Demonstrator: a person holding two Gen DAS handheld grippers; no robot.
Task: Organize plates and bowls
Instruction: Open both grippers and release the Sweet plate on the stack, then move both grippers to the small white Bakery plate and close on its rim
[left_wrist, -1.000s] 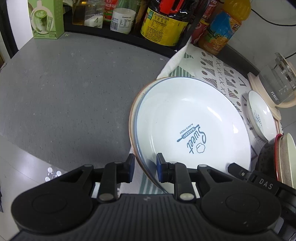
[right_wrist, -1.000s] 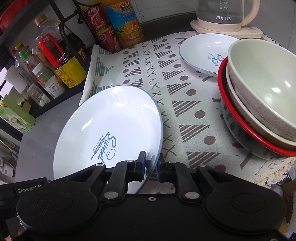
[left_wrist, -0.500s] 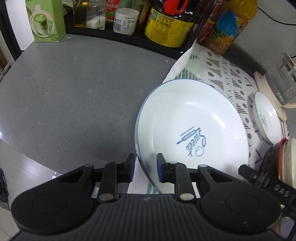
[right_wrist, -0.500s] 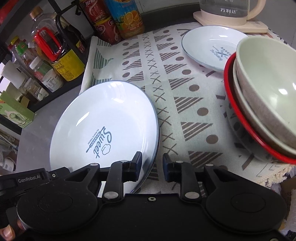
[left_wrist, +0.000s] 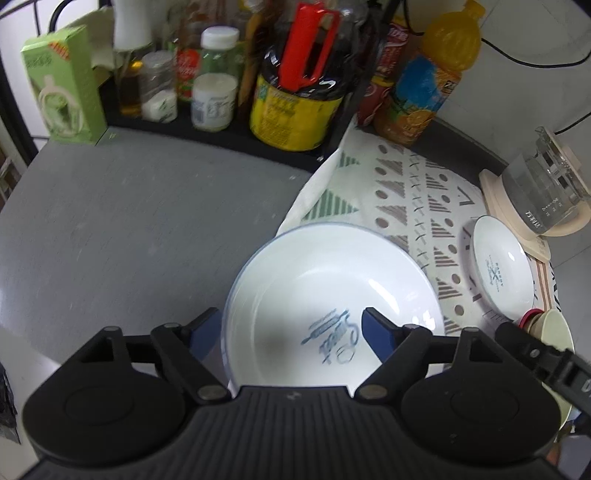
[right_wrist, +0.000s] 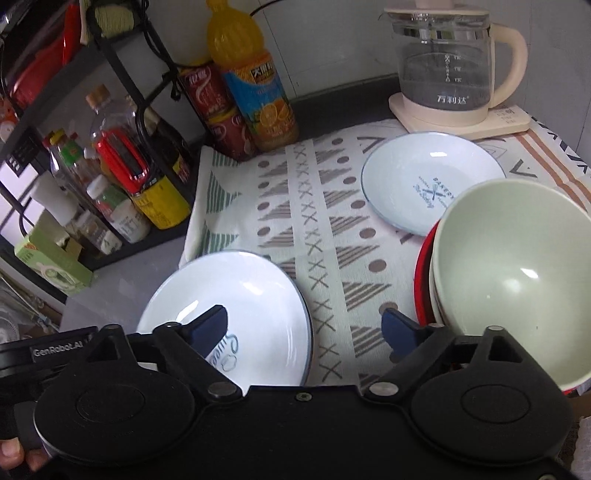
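A large white plate (left_wrist: 325, 295) with blue "Sweet" lettering lies flat at the left end of the patterned cloth (left_wrist: 402, 192). My left gripper (left_wrist: 291, 325) hangs above its near rim, jaws opening wide, pads clear of the plate. My right gripper (right_wrist: 306, 325) is also lifted over the large white plate (right_wrist: 236, 295), jaws opening, nothing gripped. A small white plate (right_wrist: 428, 181) lies near the kettle. A stack of bowls (right_wrist: 517, 273), pale green on top with a red rim beneath, stands at the right.
A glass kettle (right_wrist: 447, 66) on a cream base stands at the back right. A black rack (left_wrist: 258, 140) of bottles and jars lines the back, with an orange juice bottle (right_wrist: 251, 85) and red cans beside it. A green box (left_wrist: 62, 85) sits at the far left on grey counter (left_wrist: 129, 229).
Both grippers let go of the large plate's rim, opened wide and rose. The plate went from tilted up to lying flat on the cloth.
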